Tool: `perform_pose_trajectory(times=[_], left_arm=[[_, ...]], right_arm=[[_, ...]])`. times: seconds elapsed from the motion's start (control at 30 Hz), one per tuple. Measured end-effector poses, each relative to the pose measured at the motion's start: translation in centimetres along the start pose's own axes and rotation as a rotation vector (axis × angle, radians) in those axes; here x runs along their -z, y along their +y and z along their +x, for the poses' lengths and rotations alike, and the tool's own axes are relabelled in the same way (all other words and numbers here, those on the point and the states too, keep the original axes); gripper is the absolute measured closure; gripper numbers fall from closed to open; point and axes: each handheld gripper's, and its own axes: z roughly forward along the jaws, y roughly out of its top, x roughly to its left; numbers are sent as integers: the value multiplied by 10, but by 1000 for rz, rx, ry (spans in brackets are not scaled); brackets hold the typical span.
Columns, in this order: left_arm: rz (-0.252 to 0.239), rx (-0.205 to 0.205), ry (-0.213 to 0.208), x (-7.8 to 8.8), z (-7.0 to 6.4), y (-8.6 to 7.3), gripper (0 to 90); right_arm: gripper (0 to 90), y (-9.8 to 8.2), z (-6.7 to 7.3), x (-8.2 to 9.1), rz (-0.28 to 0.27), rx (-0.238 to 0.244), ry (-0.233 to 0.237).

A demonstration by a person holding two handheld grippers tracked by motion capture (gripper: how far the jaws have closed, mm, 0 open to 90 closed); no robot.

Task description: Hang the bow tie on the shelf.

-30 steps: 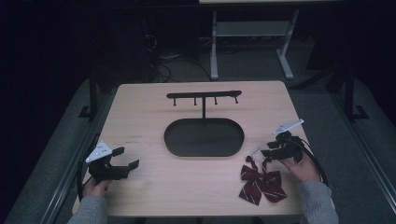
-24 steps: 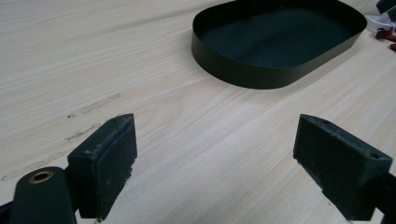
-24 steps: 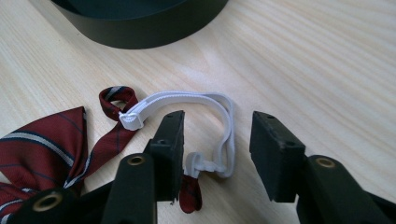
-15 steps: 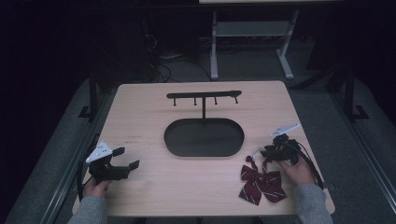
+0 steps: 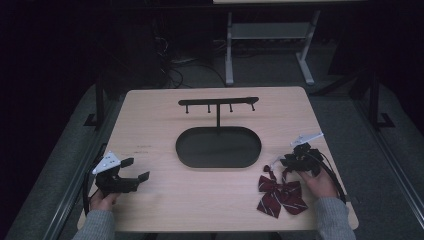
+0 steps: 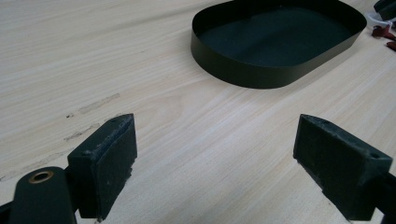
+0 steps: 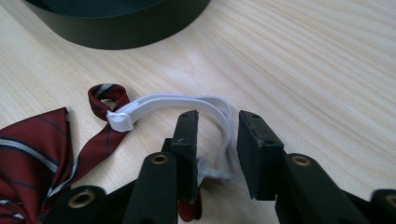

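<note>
A dark red striped bow tie (image 5: 280, 195) lies on the table's near right, with its white elastic strap (image 7: 177, 100) looping off one end. My right gripper (image 5: 287, 162) rests low at that loop. Its jaws have just been closing and now stand narrow, with the strap between the pads (image 7: 218, 121). The strap leans by the right pad and a gap stays at the left one, so nothing is pinched. At the near left, my left gripper (image 5: 137, 169) is held open just over bare wood (image 6: 215, 135) with nothing between its jaws.
A black oval tray (image 5: 180, 150) sits mid-table, and its wall (image 6: 243, 70) stands ahead of the left jaws. Behind it rises a black rack with several pegs (image 5: 218, 102). The tray wall (image 7: 116, 32) also lies just beyond the strap.
The right gripper's jaws have narrowed around the strap. Both hands have stayed where they were.
</note>
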Motion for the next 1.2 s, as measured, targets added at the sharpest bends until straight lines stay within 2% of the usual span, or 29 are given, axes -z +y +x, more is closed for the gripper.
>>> perform_pose_trajectory(times=[0.1,0.23,0.53,0.6,0.67,0.87,1.2], left_arm=[[-2,0,-1,0,0,0,130],[-2,2,-2,0,0,0,130],[-4,2,-3,0,-1,0,130],[-1,2,-3,0,0,0,130],[-4,2,-3,0,-1,0,130],[-3,7,-3,0,-2,0,130],[-4,2,-2,0,-1,0,130]], right_arm=[[642,0,-1,-2,4,-15,13],[636,0,0,-4,9,-10,-1],[748,-1,-2,-7,16,-21,9],[816,-1,-2,-7,14,-20,18],[841,-1,-1,-7,16,-18,20],[877,-1,-1,-7,14,-26,31],[883,-1,1,-4,10,-13,29]])
